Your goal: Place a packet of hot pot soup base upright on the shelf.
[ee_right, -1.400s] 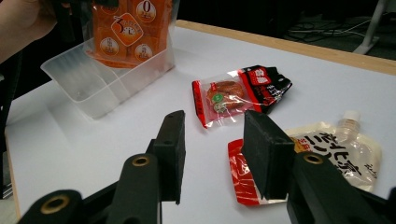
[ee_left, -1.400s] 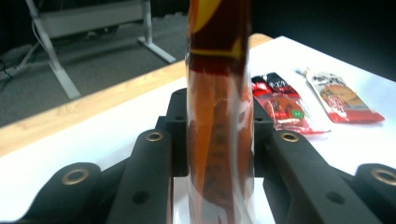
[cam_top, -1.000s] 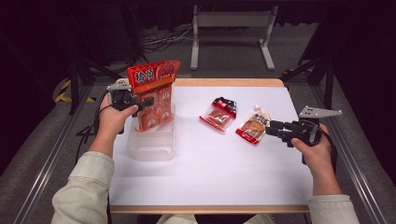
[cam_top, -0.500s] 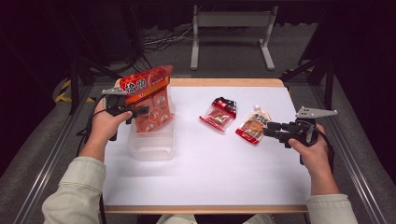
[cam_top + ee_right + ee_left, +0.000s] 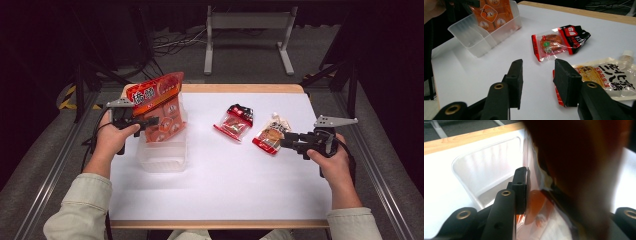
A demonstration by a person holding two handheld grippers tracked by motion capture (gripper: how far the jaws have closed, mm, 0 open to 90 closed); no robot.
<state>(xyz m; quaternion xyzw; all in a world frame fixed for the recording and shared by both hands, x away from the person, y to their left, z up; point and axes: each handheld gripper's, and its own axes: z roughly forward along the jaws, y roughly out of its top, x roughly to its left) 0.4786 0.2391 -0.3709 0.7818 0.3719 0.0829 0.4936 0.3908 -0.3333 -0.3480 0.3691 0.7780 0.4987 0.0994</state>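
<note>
A large orange-red snack bag (image 5: 161,107) hangs tilted over a clear plastic container (image 5: 165,152) at the table's left, its lower end inside the container. My left gripper (image 5: 151,121) is shut on the bag's left side. In the left gripper view one pad (image 5: 521,188) presses the bag (image 5: 579,170), which hides the other jaw. My right gripper (image 5: 285,141) stands open low over the table, nothing between its jaws (image 5: 537,75). A spouted pouch (image 5: 604,77) lies just beside its right jaw. A red-and-black packet (image 5: 559,41) lies beyond.
The white table top (image 5: 225,190) has a wooden rim (image 5: 240,88) at the back. The pouch (image 5: 271,134) and packet (image 5: 235,122) lie right of centre. Metal rails run along both sides of the table, and a stand sits on the floor behind.
My left gripper has shifted left and down with the bag, and the bag has tipped from upright to slanted, top to the right. The right gripper has stayed still.
</note>
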